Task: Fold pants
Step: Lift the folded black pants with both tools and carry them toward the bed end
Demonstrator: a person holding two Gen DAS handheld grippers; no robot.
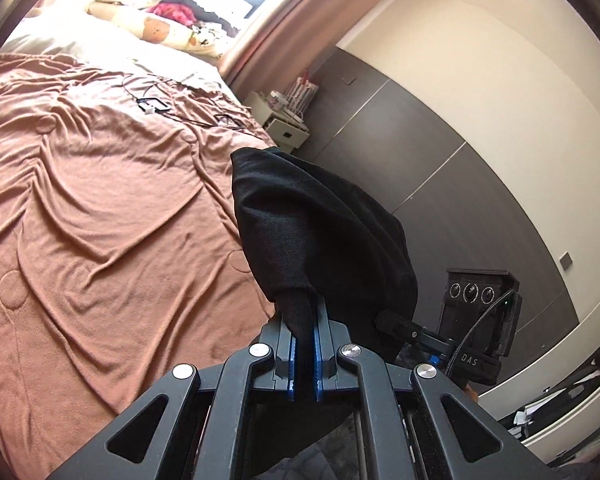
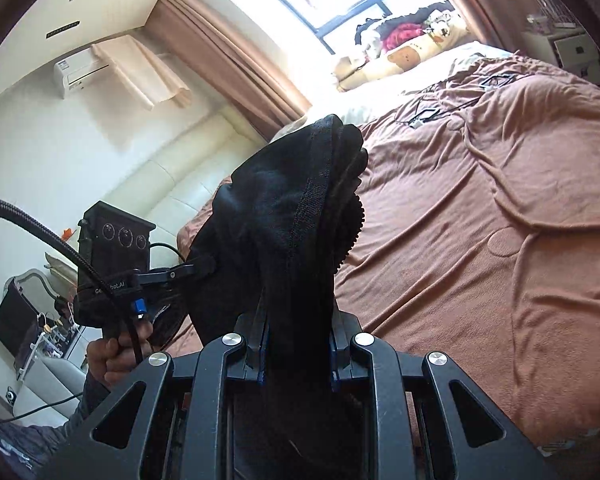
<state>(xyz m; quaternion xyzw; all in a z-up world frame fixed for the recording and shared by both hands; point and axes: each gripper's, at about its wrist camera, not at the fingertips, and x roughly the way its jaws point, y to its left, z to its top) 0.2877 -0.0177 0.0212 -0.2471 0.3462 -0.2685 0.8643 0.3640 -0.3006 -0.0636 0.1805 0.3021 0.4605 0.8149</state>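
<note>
The black pants [image 1: 324, 232] hang bunched in the air over the edge of the bed, held by both grippers. In the left wrist view my left gripper [image 1: 306, 320] is shut on a thin fold of the cloth, blue pads almost touching. My right gripper [image 1: 386, 320] bites the same bundle just to the right. In the right wrist view my right gripper [image 2: 298, 344] is shut on a thick wad of the pants [image 2: 284, 208], whose stitched waistband edge runs up the middle. My left gripper [image 2: 204, 268] clamps the cloth at the left, with a hand [image 2: 112, 356] below it.
A bed with a rumpled brown blanket [image 1: 100, 208] fills the area under and beyond the pants. Cables and small black devices [image 1: 152, 104] lie near the pillows [image 1: 164, 32]. A white nightstand [image 1: 284, 120], dark wardrobe doors [image 1: 400, 152] and curtains [image 2: 228, 60] surround it.
</note>
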